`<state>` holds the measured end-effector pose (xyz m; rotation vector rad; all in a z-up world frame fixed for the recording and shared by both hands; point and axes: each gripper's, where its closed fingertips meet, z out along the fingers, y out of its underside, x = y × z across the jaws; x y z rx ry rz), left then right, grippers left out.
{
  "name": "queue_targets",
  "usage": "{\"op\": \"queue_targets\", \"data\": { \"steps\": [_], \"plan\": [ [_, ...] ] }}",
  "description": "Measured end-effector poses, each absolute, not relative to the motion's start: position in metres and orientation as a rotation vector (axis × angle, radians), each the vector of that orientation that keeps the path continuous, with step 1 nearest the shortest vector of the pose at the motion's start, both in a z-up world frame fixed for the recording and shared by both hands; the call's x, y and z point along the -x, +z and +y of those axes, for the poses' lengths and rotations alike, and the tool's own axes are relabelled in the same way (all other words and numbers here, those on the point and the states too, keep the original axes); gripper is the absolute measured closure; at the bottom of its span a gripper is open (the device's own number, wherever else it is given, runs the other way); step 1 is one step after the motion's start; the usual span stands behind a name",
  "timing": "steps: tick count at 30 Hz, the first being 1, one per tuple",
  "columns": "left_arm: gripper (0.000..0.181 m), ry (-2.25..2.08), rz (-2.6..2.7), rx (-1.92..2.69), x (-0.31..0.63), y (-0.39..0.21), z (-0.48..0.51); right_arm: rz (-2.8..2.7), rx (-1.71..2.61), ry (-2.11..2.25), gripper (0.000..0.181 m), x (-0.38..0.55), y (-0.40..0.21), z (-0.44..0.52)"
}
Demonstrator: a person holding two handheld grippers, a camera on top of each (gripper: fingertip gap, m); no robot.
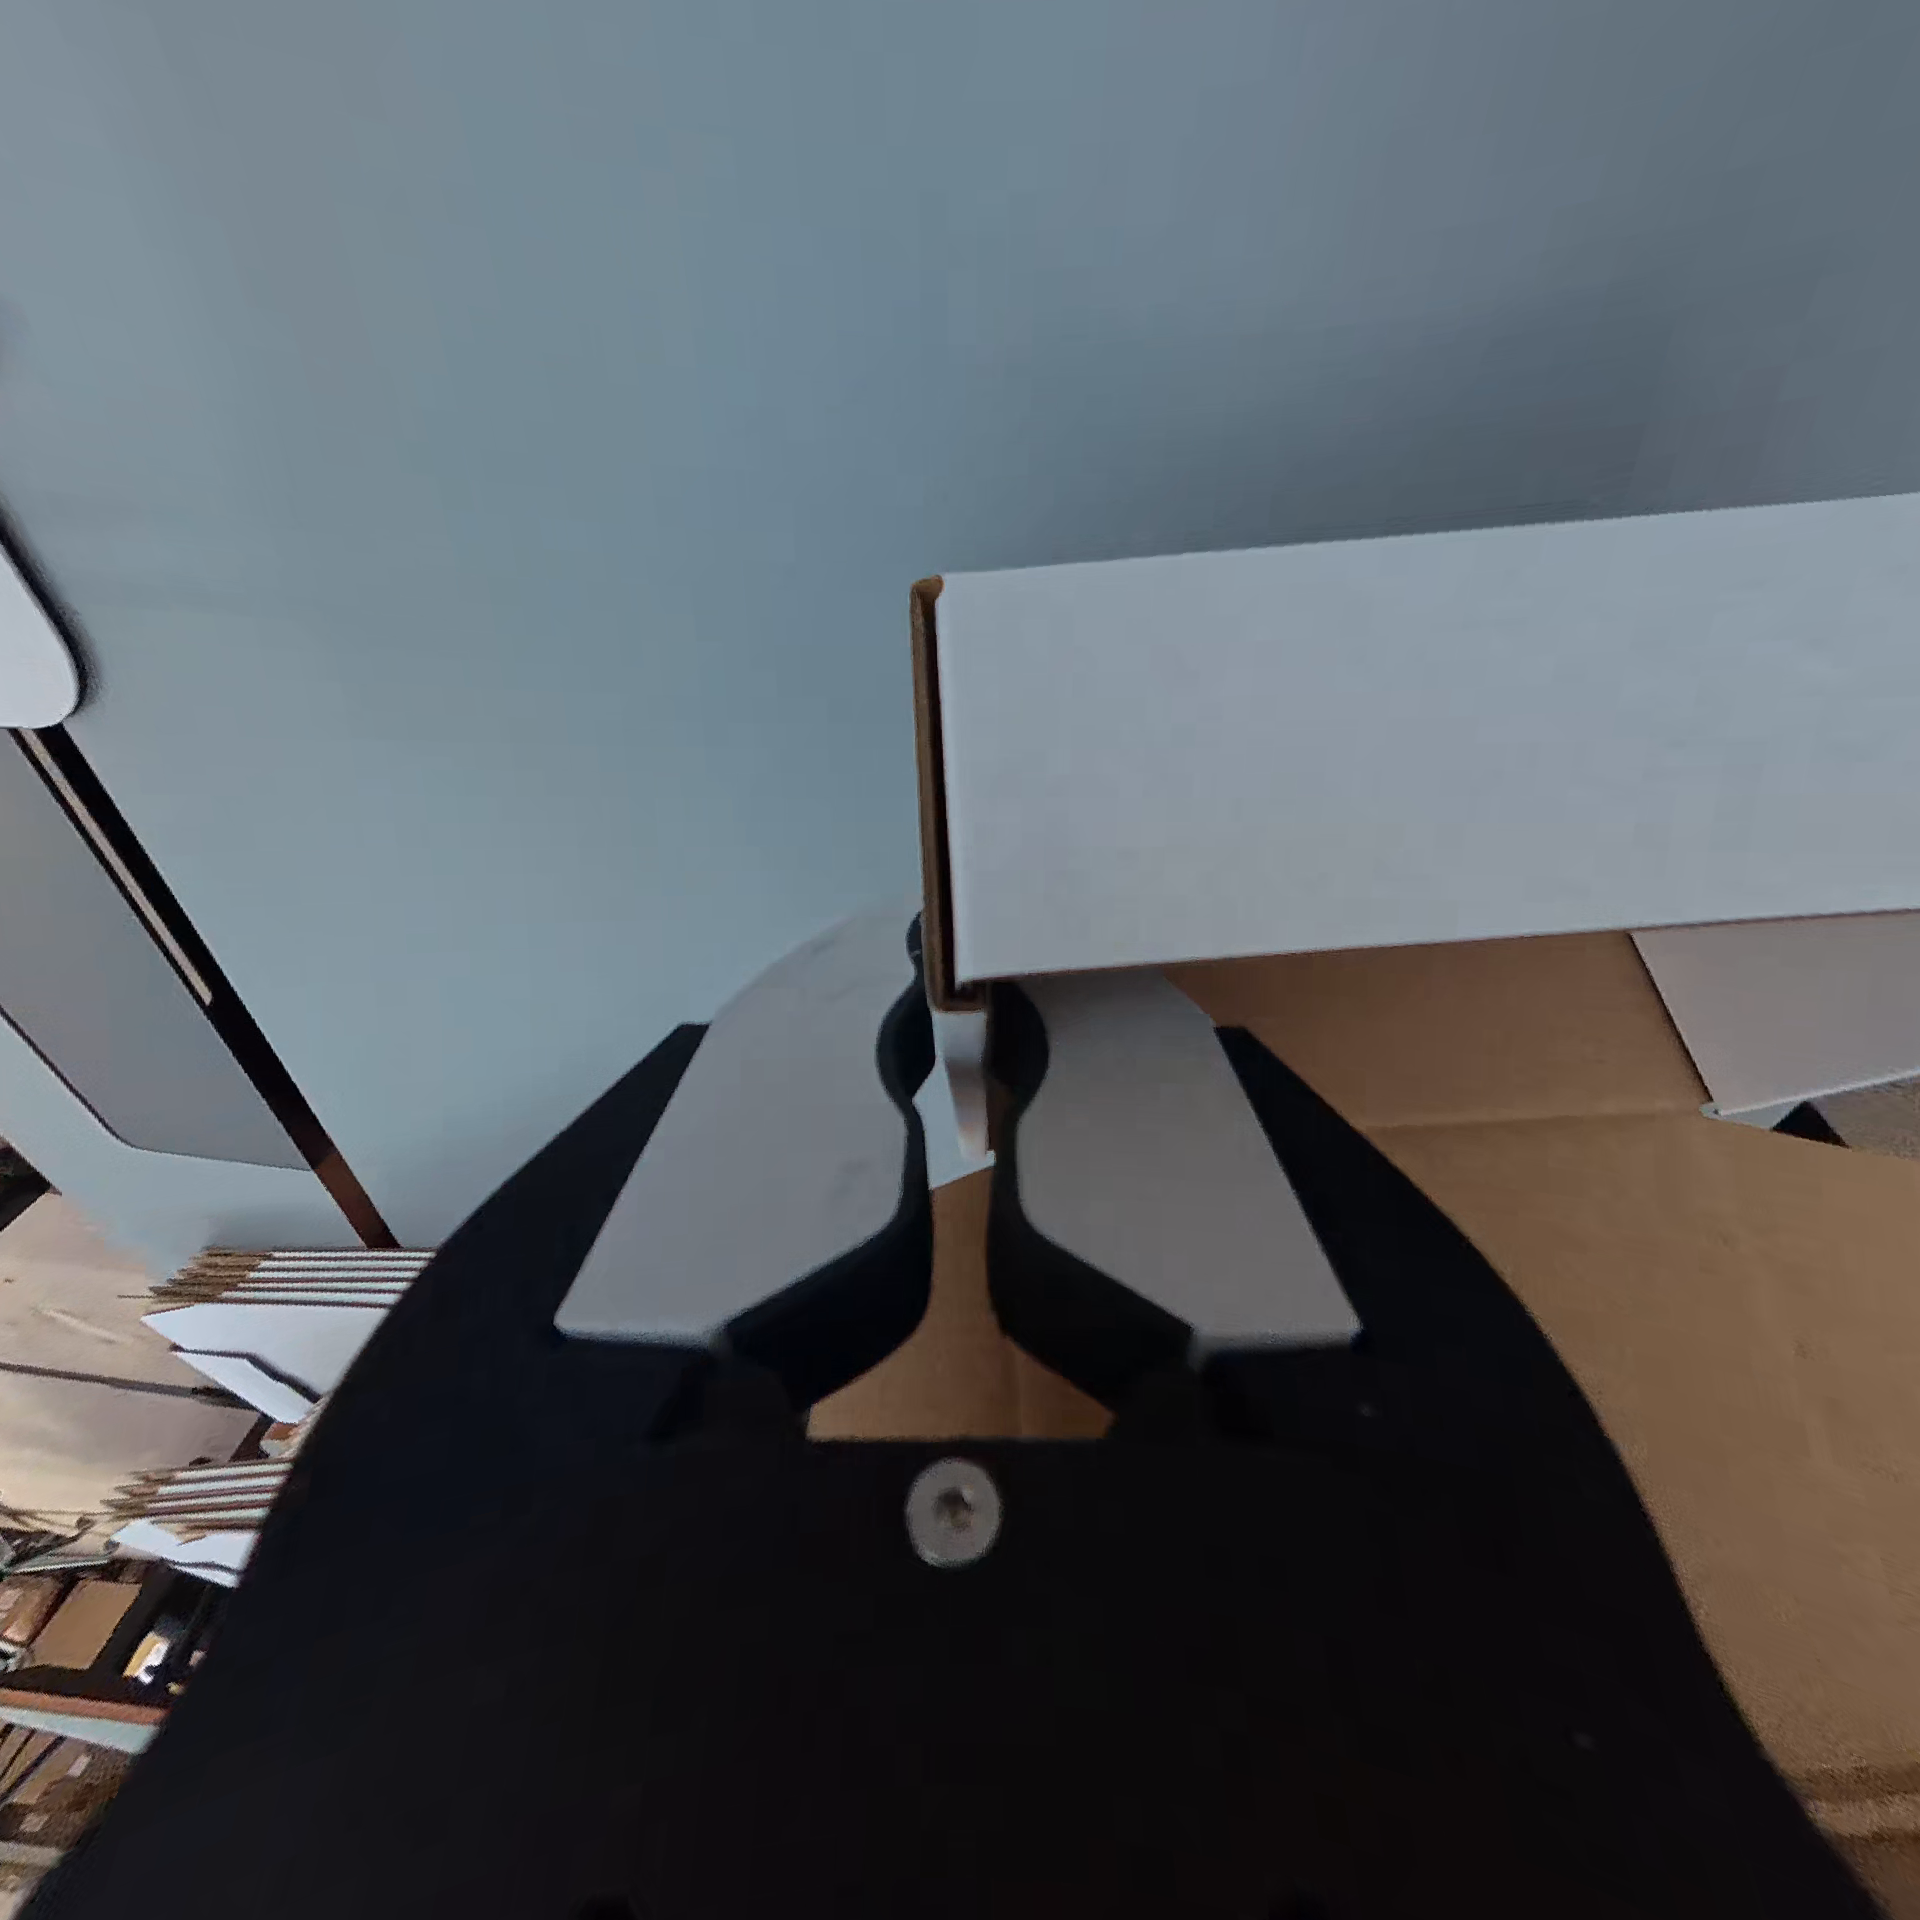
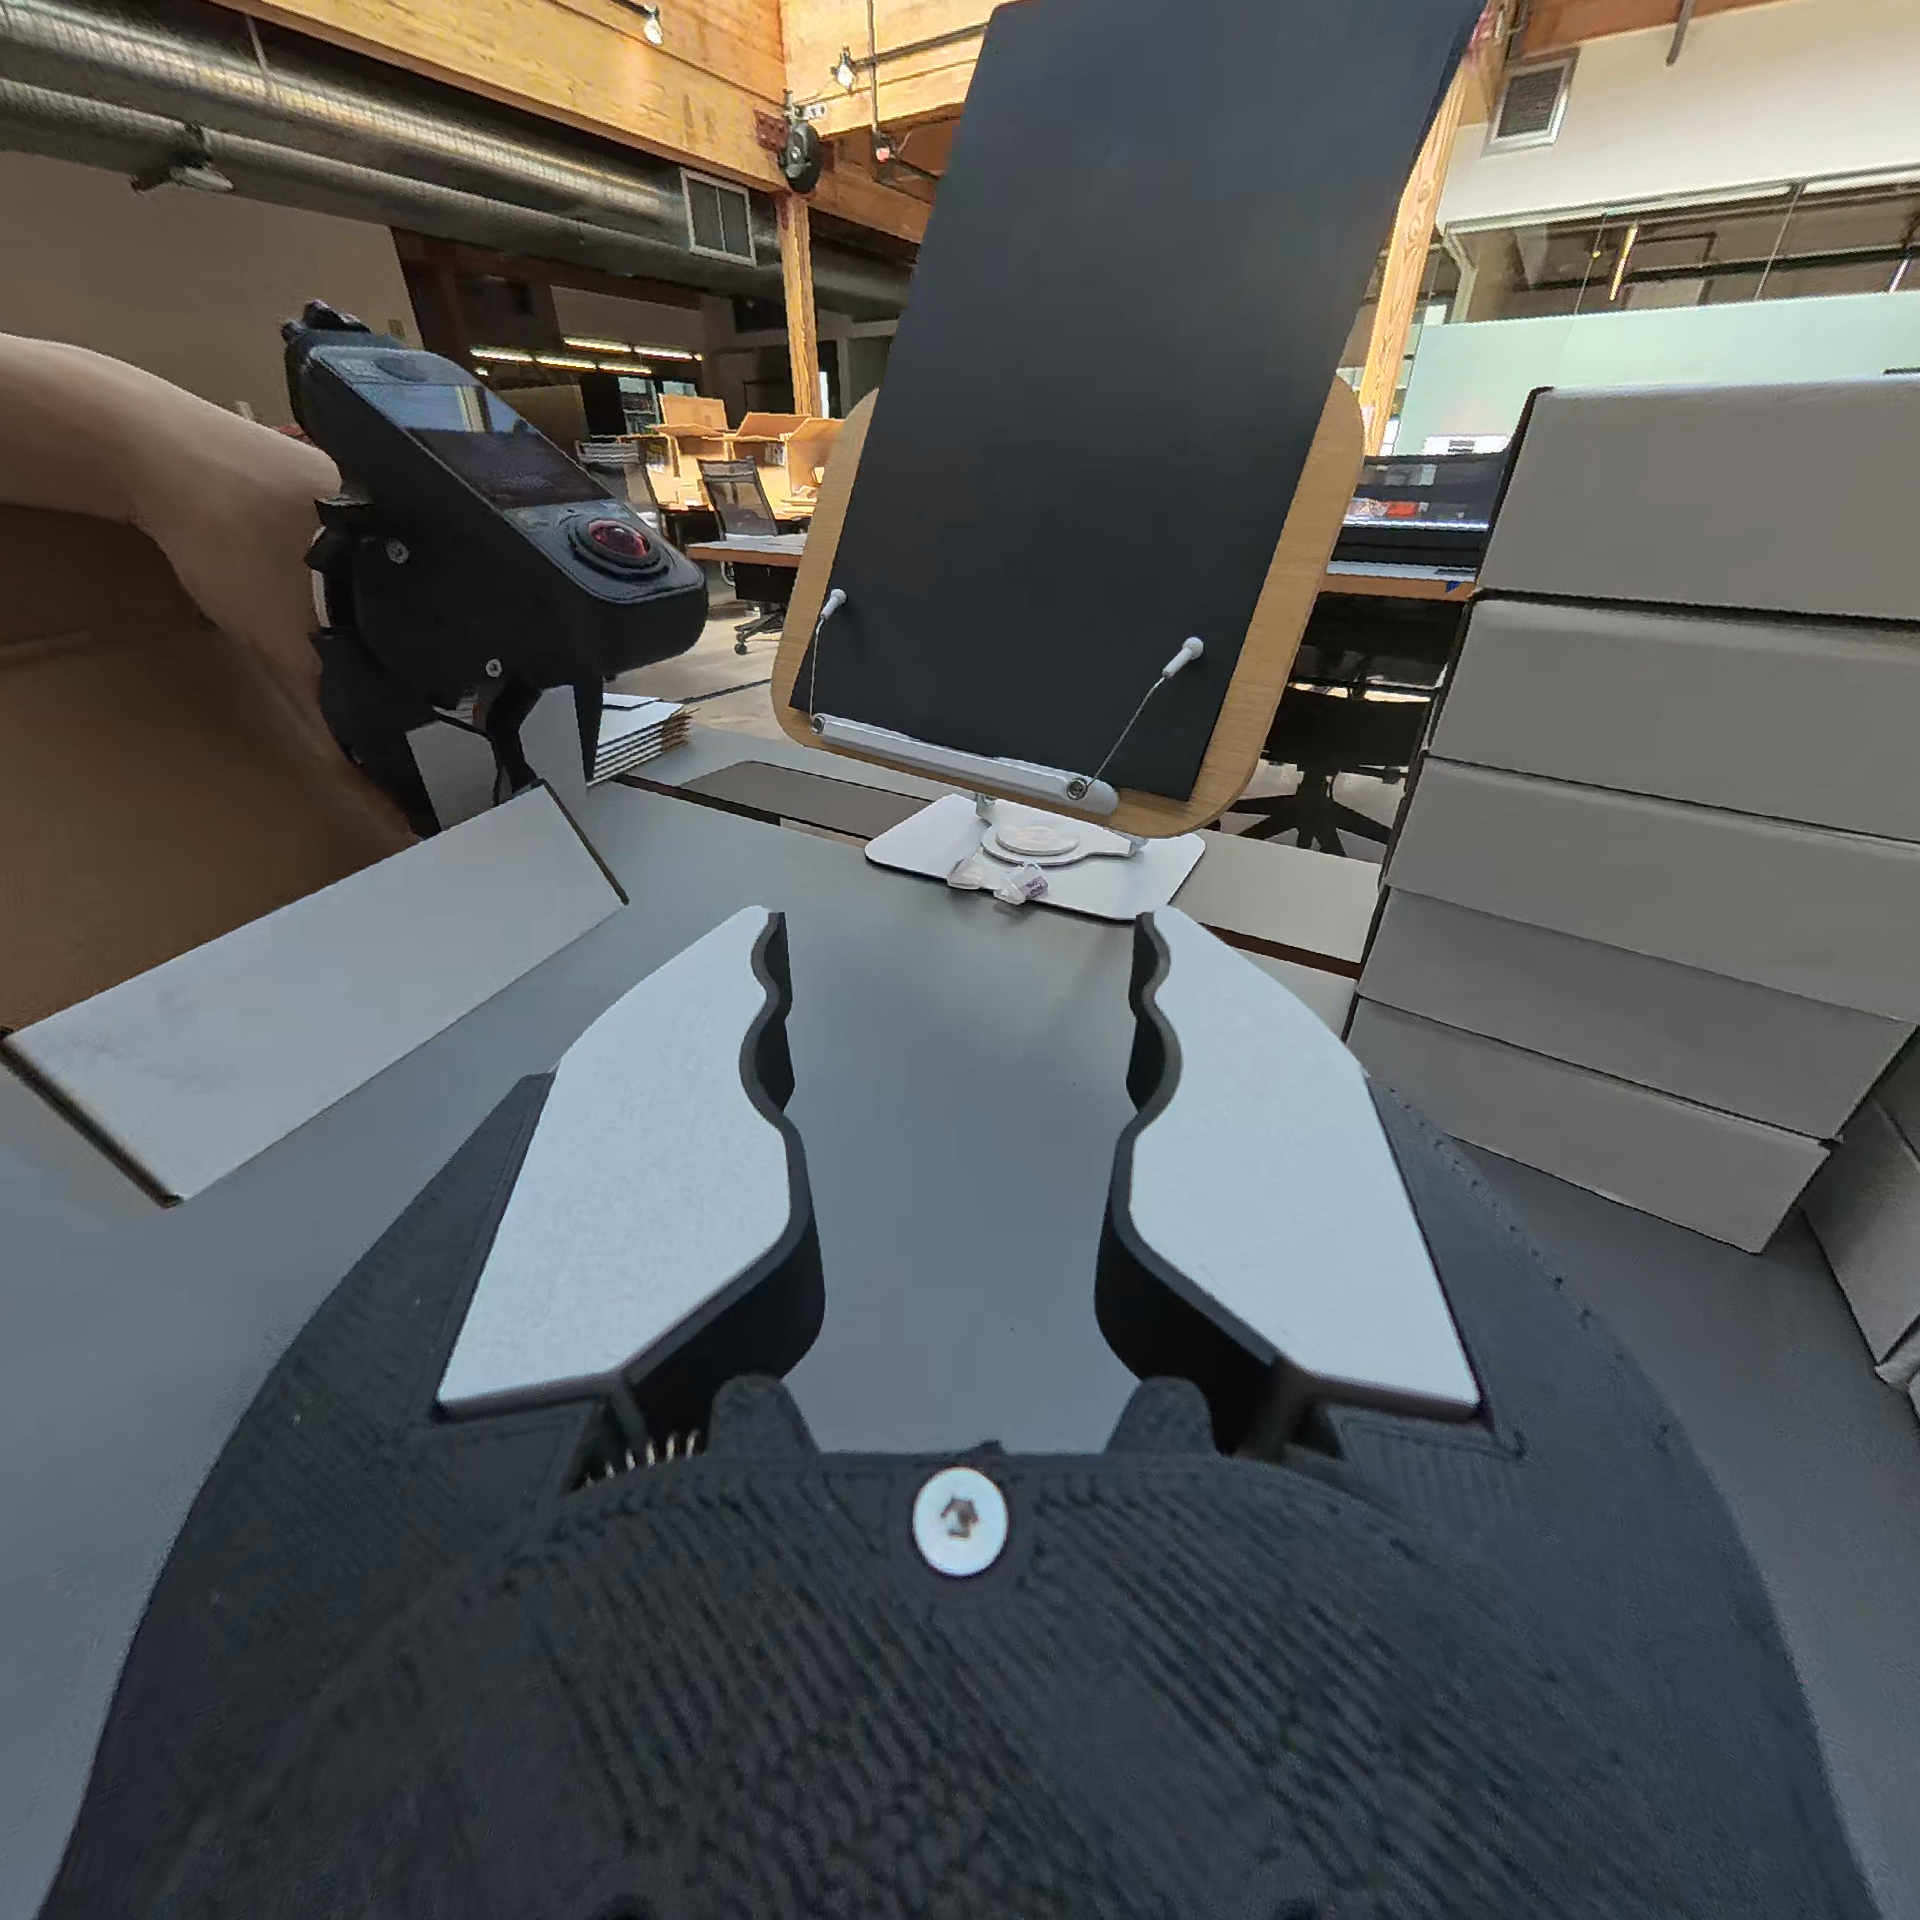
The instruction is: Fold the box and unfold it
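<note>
White box (image 1: pixel 1434 758) flap pinched between left fingers (image 1: pixel 821 1122); right fingers (image 2: pixel 665 1164) apart, beside it

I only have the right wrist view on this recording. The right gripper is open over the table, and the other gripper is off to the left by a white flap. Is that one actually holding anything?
Observer: Yes. The left gripper is shut on a small white tab at the corner of the box.
Reviewer: Is the box's side wall standing up?
Observer: It is raised; the white wall panel stands above the brown cardboard inside.
Reviewer: Anything else on that side?
Observer: A pile of flat box blanks lies low on the left.
</note>
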<state>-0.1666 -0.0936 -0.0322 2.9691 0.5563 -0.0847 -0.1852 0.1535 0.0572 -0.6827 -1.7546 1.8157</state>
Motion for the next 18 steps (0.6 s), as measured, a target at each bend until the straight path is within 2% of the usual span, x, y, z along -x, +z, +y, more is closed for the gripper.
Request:
{"op": "queue_targets", "data": {
  "steps": [7,18],
  "plan": [
    [0.176,0.158,0.346,-2.788,0.143,-0.065,-0.087,-1.799,0.715,1.783,0.119,0.191,0.043,0.167],
    [0.176,0.212,0.162,-2.547,0.121,-0.110,-0.093,-1.830,0.771,1.762,0.122,0.196,0.030,0.181]
  ]
}}
